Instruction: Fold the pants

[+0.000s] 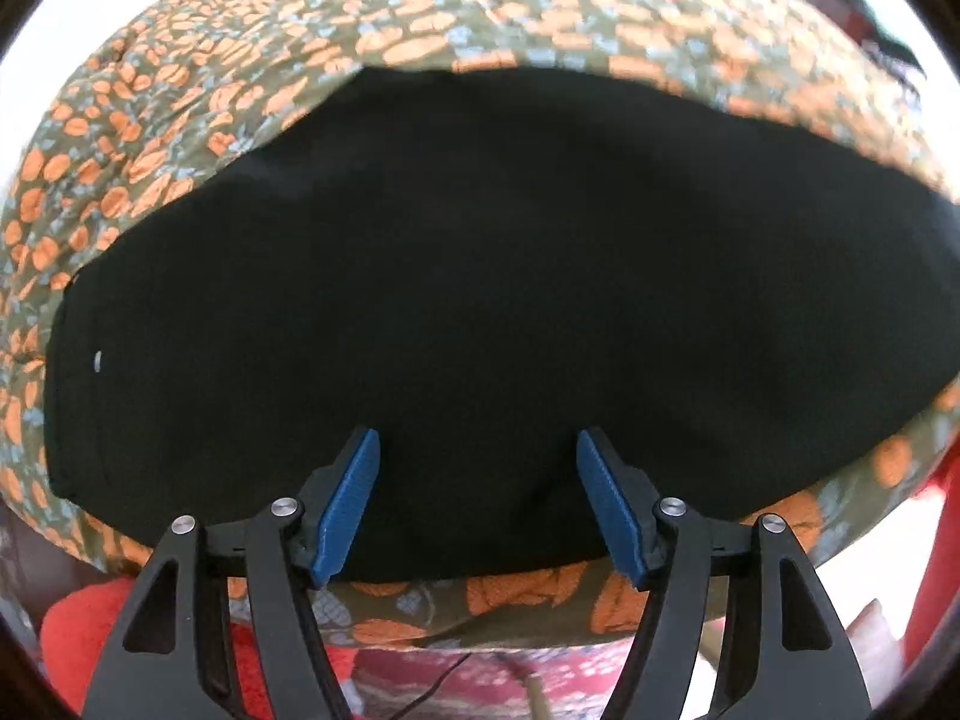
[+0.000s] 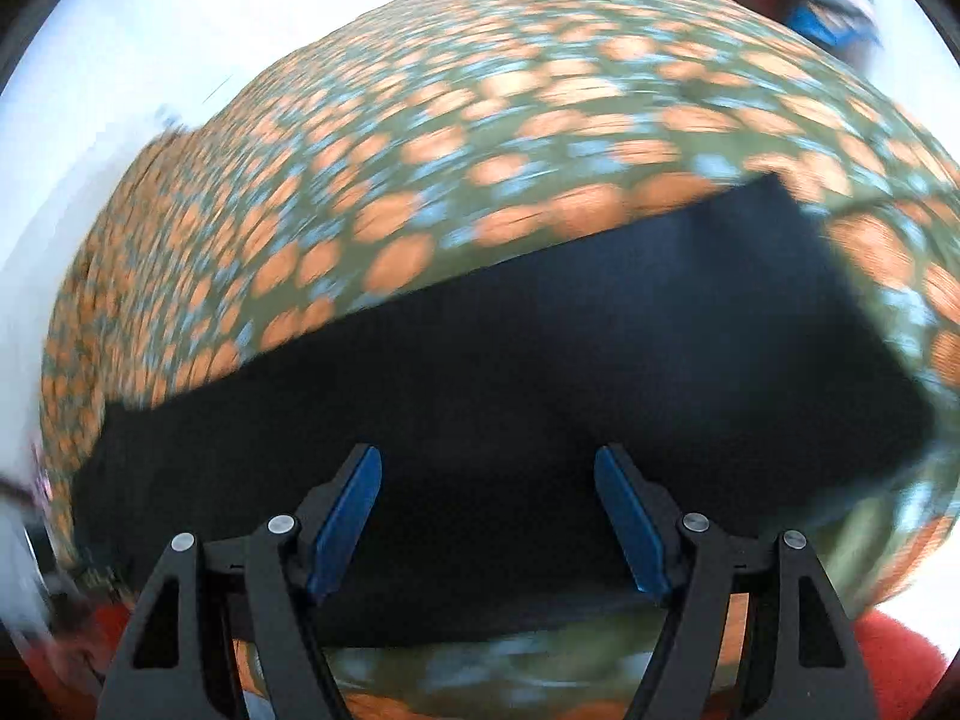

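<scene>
Black pants [image 1: 480, 276] lie flat on a cloth with an orange and blue pattern [image 1: 198, 96]; a small silver button shows near their left end. My left gripper [image 1: 477, 450] hangs just above the pants' near edge, jaws open, blue pads [image 1: 351, 498] apart with nothing pinched. In the right wrist view the same pants [image 2: 540, 372] stretch across, with a squared end at the right. My right gripper [image 2: 487, 465] is open over their near edge too, its pads [image 2: 630, 516] clear of the fabric. This view is blurred.
The patterned cloth [image 2: 450, 138] covers the whole surface around the pants and drops off at the near edge. Red fabric [image 1: 78, 636] lies below that edge. A dark object with a blue part [image 2: 822, 6] sits at the far right corner.
</scene>
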The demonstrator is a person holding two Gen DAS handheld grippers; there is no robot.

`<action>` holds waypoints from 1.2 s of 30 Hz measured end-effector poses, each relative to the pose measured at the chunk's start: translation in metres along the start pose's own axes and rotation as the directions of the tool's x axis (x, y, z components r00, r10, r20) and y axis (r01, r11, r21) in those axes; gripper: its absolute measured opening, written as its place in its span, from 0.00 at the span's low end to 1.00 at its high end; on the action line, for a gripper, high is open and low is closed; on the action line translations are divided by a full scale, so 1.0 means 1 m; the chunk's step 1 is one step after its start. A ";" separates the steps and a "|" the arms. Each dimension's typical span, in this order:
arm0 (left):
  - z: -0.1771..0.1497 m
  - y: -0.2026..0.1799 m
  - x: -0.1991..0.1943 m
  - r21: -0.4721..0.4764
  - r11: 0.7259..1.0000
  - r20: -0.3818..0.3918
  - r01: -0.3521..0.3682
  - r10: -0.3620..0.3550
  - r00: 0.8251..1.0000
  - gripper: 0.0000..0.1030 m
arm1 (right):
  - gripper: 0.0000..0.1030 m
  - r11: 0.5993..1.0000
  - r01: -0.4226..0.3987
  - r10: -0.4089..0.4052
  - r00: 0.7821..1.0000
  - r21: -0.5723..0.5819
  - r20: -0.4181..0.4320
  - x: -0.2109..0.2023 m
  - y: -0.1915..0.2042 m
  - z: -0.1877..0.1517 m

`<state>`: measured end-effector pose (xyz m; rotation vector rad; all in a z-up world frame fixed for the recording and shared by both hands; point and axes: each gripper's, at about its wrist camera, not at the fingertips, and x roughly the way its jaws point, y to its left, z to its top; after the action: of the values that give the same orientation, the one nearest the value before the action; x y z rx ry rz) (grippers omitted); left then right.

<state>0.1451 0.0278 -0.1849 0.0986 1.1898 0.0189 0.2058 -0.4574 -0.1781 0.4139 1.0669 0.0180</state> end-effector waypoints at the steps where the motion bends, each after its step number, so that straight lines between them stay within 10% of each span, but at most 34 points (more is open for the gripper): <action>1: 0.000 0.004 -0.003 -0.027 1.000 0.013 0.013 -0.013 1.000 0.68 | 0.71 0.999 0.019 -0.019 1.000 0.042 0.000 -0.006 -0.018 0.007; 11: 0.016 -0.005 -0.023 -0.044 0.998 0.136 0.054 -0.047 0.990 0.69 | 0.71 0.984 0.100 -0.113 0.990 0.144 0.083 -0.088 -0.109 0.047; 19: 0.020 -0.012 -0.015 -0.030 0.997 0.113 0.072 -0.068 0.991 0.69 | 0.71 0.879 -0.223 0.234 0.972 0.422 0.025 -0.072 -0.124 -0.003; 29: 0.017 -0.004 -0.009 -0.078 0.994 0.094 0.075 -0.067 0.993 0.69 | 0.71 0.849 -0.205 0.230 0.973 0.488 0.008 -0.020 -0.124 -0.010; 36: 0.017 0.008 -0.001 -0.131 0.988 0.070 0.084 -0.075 0.995 0.69 | 0.65 0.789 -0.327 0.281 0.945 0.520 0.167 -0.019 -0.137 -0.007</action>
<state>0.1604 0.0340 -0.1767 -0.0661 1.1239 0.0255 0.1654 -0.5859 -0.2109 1.0976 0.9019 -0.0157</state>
